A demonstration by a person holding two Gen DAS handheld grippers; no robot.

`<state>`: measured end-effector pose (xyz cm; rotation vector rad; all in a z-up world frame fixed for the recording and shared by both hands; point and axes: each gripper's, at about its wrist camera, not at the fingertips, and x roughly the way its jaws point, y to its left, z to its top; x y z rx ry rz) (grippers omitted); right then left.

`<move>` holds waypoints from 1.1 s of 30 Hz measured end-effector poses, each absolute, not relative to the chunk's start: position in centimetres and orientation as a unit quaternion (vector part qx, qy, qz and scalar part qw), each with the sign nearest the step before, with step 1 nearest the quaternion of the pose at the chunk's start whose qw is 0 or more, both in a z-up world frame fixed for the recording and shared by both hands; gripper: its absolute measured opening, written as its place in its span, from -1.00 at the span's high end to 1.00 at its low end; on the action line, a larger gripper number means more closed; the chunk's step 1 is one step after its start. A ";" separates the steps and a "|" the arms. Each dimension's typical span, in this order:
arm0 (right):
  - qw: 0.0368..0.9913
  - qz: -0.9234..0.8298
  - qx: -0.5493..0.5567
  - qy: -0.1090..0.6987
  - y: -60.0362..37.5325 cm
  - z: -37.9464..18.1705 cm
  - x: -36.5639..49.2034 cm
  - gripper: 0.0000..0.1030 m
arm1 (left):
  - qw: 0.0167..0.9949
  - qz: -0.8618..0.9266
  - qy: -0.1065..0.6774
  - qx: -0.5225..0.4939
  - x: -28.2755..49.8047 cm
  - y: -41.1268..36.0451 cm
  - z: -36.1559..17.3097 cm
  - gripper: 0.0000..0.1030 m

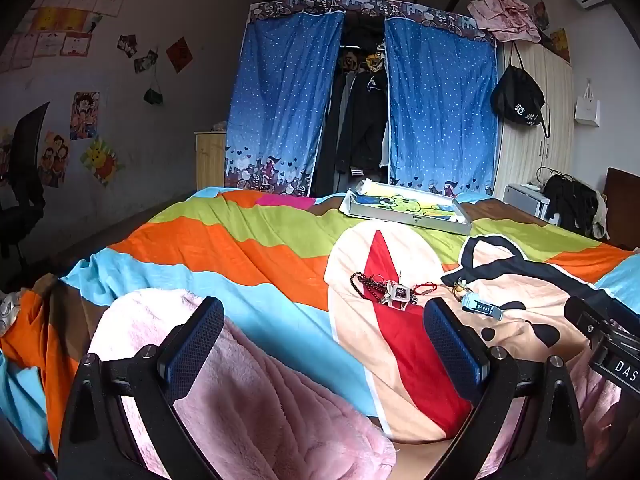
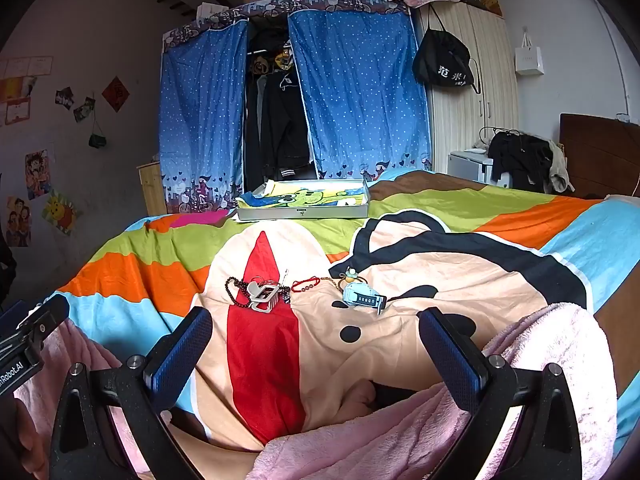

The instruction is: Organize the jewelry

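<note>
We hold both grippers, left gripper [image 1: 324, 344] and right gripper [image 2: 316, 344], low over the bedspread [image 2: 400, 360] with fingers spread wide, empty. Ahead lies the jewelry [image 2: 260, 294] beside a blue watch [image 2: 362, 299]; farther off, the open box [image 2: 304, 210]. Nothing is gathered yet, we judge; next comes reaching forward to pinch one piece.

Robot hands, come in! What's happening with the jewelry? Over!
Left gripper open, empty. Right gripper open, empty. Dark beaded bracelet, red cord bracelet, light blue watch lie untouched on cartoon bedspread. White open box beyond. Nothing blocking.
</note>
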<state>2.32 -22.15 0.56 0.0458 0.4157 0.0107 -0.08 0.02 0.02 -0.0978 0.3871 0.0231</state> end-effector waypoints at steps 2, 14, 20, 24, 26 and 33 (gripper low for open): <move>0.978 0.005 0.022 0.207 -22.1 0.6 2.3 -1.00 | 0.980 0.012 0.192 -0.050 -0.1 0.1 0.0 -0.90; 0.978 0.005 0.023 0.207 -22.2 0.5 2.4 -1.00 | 0.980 0.012 0.195 -0.047 0.0 0.0 0.0 -0.90; 0.978 0.005 0.023 0.207 -22.1 0.5 2.4 -1.00 | 0.980 0.012 0.195 -0.046 0.0 0.0 0.0 -0.90; 0.978 0.005 0.023 0.206 -22.1 0.5 2.4 -1.00 | 0.980 0.012 0.195 -0.046 0.0 0.0 0.0 -0.90; 0.978 0.005 0.023 0.207 -22.1 0.5 2.4 -1.00 | 0.980 0.012 0.195 -0.045 0.0 0.0 0.0 -0.90; 0.978 0.005 0.024 0.207 -22.2 0.6 2.4 -1.00 | 0.980 0.012 0.196 -0.045 0.0 0.0 0.0 -0.90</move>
